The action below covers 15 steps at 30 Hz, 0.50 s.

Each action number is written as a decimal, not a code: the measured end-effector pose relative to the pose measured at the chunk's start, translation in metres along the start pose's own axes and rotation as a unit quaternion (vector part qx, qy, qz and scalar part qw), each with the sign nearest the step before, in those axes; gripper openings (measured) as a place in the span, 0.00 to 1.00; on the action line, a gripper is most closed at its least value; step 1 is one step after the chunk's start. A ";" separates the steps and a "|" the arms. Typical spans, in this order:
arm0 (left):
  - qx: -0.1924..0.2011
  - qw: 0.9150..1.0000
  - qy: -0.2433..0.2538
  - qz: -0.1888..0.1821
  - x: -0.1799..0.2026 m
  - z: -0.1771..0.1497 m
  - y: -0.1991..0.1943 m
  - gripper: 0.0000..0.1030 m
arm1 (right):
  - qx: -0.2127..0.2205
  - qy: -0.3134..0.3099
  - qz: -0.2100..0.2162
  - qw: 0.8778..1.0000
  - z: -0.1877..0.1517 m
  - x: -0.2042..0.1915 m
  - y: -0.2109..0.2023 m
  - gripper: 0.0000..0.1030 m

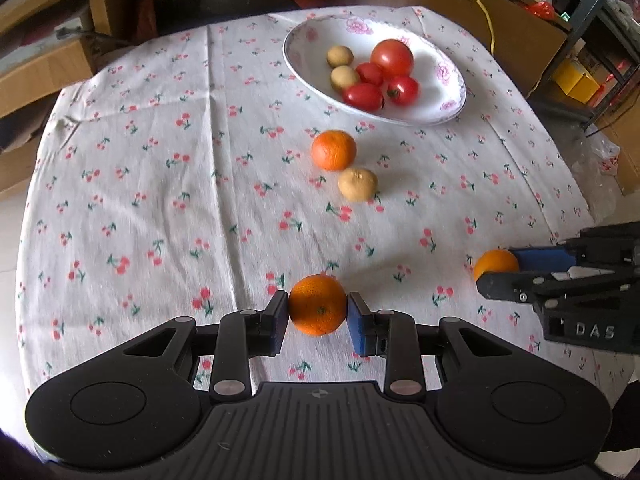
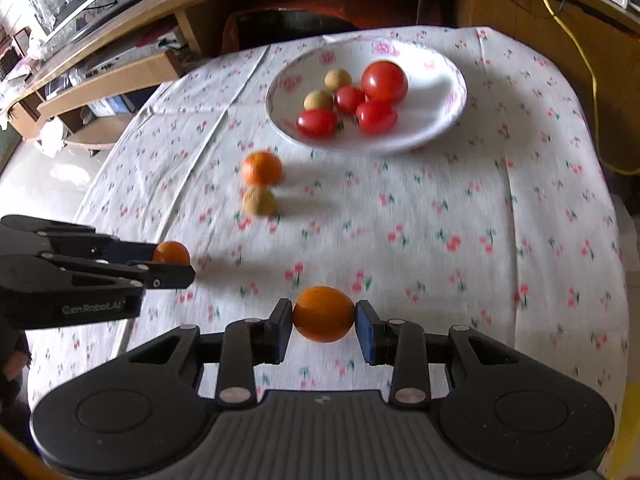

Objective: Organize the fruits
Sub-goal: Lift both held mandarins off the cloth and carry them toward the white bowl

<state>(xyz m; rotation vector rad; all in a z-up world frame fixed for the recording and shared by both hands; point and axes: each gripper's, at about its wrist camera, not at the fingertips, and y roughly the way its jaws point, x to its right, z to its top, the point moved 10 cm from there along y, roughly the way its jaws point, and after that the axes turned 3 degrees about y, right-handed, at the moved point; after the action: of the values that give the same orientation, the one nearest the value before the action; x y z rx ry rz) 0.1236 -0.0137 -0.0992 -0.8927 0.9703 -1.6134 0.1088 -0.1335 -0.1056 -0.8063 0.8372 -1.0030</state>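
Left claw (image 1: 317, 312) pinches one orange (image 1: 317, 305); right claw (image 2: 323, 316) another (image 2: 323, 314).

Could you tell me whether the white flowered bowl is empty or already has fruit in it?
Partly filled: the bowl holds four red tomatoes and two small tan fruits, with bare white space left.

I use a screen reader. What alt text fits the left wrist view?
The left gripper holds an orange between its fingers above a cherry-print tablecloth. Beyond lie two loose fruits and a white bowl of tomatoes.
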 end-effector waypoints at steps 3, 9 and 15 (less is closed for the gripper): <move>-0.006 1.000 0.004 0.004 0.002 -0.005 0.002 0.39 | -0.011 -0.006 -0.007 1.000 -0.010 -0.001 0.004 0.32; -0.004 1.000 0.021 0.014 0.007 -0.003 0.007 0.41 | -0.013 -0.017 -0.022 1.000 -0.013 0.000 0.009 0.32; 0.001 0.999 0.036 0.011 0.010 0.001 0.007 0.54 | -0.012 -0.018 -0.019 1.000 -0.013 0.001 0.011 0.33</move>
<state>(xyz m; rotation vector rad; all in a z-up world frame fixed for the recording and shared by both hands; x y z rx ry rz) 0.1245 -0.0246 -0.1040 -0.8250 1.0247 -1.6365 0.1021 -0.1332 -0.1212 -0.8622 0.8061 -1.0110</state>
